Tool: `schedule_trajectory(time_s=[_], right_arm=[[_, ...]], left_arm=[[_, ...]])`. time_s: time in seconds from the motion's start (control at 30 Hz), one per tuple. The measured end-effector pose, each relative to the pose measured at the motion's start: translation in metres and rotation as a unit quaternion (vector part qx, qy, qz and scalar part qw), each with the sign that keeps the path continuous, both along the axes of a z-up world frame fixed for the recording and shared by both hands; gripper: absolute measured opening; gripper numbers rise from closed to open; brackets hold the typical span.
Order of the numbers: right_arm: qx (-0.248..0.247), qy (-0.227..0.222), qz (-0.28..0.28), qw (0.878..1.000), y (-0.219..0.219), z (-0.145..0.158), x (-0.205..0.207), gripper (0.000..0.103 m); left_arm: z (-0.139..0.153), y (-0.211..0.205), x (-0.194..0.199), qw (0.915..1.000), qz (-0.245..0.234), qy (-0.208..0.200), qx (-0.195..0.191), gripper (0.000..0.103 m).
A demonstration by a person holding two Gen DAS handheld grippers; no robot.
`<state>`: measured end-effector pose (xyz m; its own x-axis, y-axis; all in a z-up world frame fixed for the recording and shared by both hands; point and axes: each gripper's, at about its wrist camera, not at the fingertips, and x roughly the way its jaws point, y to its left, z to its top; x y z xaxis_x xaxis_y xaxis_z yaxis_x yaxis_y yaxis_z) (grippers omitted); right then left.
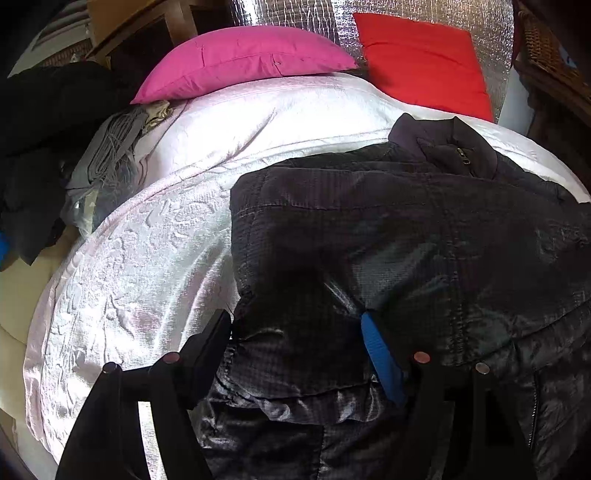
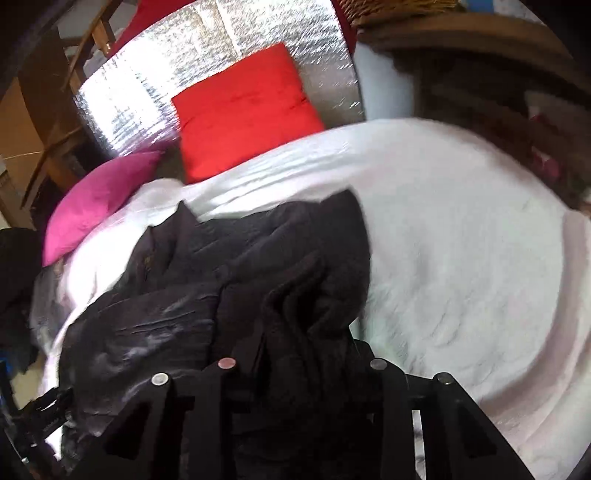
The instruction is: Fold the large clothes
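A black quilted jacket (image 1: 406, 229) lies spread on the white bedspread (image 1: 155, 258), its collar and zip toward the pillows. In the left wrist view my left gripper (image 1: 299, 332) stands wide with a thick fold of the jacket's lower left part filling the gap. That fold touches both the bare finger and the blue pad (image 1: 380, 354), and creases run up from the pad. In the right wrist view the jacket (image 2: 207, 280) is bunched into a raised ridge. My right gripper (image 2: 299, 354) is shut on that ridge, and the cloth hides its fingertips.
A pink pillow (image 1: 240, 59) and a red pillow (image 1: 424, 62) lean on a silver foil panel (image 1: 288, 14) at the head of the bed. Grey and dark clothes (image 1: 107, 155) are heaped along the bed's left side. Wicker and wooden furniture (image 2: 480, 66) stands on the right.
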<state>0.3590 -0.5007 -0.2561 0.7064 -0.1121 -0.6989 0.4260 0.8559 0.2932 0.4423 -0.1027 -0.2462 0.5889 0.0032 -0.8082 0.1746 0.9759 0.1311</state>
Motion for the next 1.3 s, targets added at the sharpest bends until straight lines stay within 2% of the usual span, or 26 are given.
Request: schedule_trajectory(time_s=[0.1,0.17,0.2,0.33,0.37,0.4,0.5,0.57,0.63,0.7,0.73,0.77,0.8,0.87,0.93,0.97,1.03,1.07,1.17,1.2,1.3], right_arm=[[0.006,0.031,-0.003,0.999,-0.009,-0.027,0.010,0.039],[0.026,0.021,-0.002,0.999,-0.015,-0.022,0.007,0.046],[0.038,0.014,0.000,0.999,-0.017,-0.018,0.004,0.057],[0.104,-0.033,0.001,0.994,-0.030,0.001,-0.020,0.067],[0.116,-0.047,0.002,0.992,-0.033,0.007,-0.026,0.077],[0.121,-0.059,-0.001,0.991,-0.035,0.013,-0.033,0.083],[0.111,-0.059,-0.004,0.992,-0.040,0.014,-0.042,0.083],[0.116,-0.034,0.004,0.993,-0.041,0.001,-0.033,0.083],[0.129,-0.015,0.015,0.991,-0.041,-0.014,-0.024,0.081],[0.128,0.002,0.027,0.991,-0.034,-0.025,-0.014,0.052],[0.116,0.019,0.032,0.993,-0.027,-0.028,-0.007,0.051],[0.094,0.017,0.026,0.995,-0.021,-0.022,-0.004,0.040],[0.083,0.010,0.027,0.996,-0.018,-0.014,-0.004,0.037],[0.055,-0.008,0.022,0.998,-0.011,0.003,-0.006,0.036],[0.031,-0.015,0.019,0.999,-0.009,0.009,-0.005,0.035],[0.030,0.004,0.013,0.999,-0.011,-0.001,-0.001,0.036],[0.049,0.038,0.014,0.998,-0.017,-0.024,0.009,0.045],[0.058,0.031,0.009,0.998,-0.020,-0.028,0.007,0.049],[0.108,0.021,0.018,0.994,-0.027,-0.016,-0.002,0.070],[0.118,0.009,0.022,0.993,-0.028,-0.010,-0.009,0.070],[0.098,-0.011,0.026,0.995,-0.024,0.011,-0.031,0.070]], left_arm=[[0.000,-0.001,0.000,1.0000,-0.002,0.004,0.003,0.078],[0.004,0.003,0.001,0.9999,0.001,0.012,-0.002,0.078],[0.008,0.007,0.001,0.9999,0.006,0.014,-0.007,0.078],[0.032,0.036,-0.003,0.9984,0.028,-0.002,-0.048,0.080],[0.035,0.043,-0.003,0.9981,0.034,-0.005,-0.051,0.081],[0.035,0.050,-0.003,0.9980,0.040,-0.006,-0.047,0.084],[0.017,0.063,0.007,0.9974,0.060,0.021,-0.036,0.084],[0.004,0.067,0.013,0.9957,0.059,0.045,-0.056,0.084],[-0.002,0.067,0.015,0.9948,0.057,0.048,-0.069,0.084],[-0.003,0.066,0.018,0.9951,0.054,0.046,-0.069,0.083],[-0.002,0.066,0.018,0.9948,0.055,0.046,-0.073,0.080],[-0.001,0.065,0.019,0.9943,0.053,0.047,-0.080,0.077],[0.001,0.064,0.020,0.9941,0.050,0.048,-0.084,0.070],[0.003,0.058,0.022,0.9958,0.045,0.040,-0.069,0.069],[-0.001,0.053,0.024,0.9966,0.046,0.041,-0.056,0.071],[-0.007,0.051,0.026,0.9965,0.046,0.048,-0.050,0.072],[-0.011,0.048,0.026,0.9969,0.048,0.048,-0.039,0.077],[-0.009,0.048,0.026,0.9968,0.050,0.049,-0.040,0.077],[0.003,0.055,0.019,0.9959,0.053,0.047,-0.057,0.077],[0.008,0.058,0.015,0.9958,0.052,0.045,-0.060,0.077],[0.023,0.058,-0.007,0.9965,0.027,0.035,-0.070,0.077]])
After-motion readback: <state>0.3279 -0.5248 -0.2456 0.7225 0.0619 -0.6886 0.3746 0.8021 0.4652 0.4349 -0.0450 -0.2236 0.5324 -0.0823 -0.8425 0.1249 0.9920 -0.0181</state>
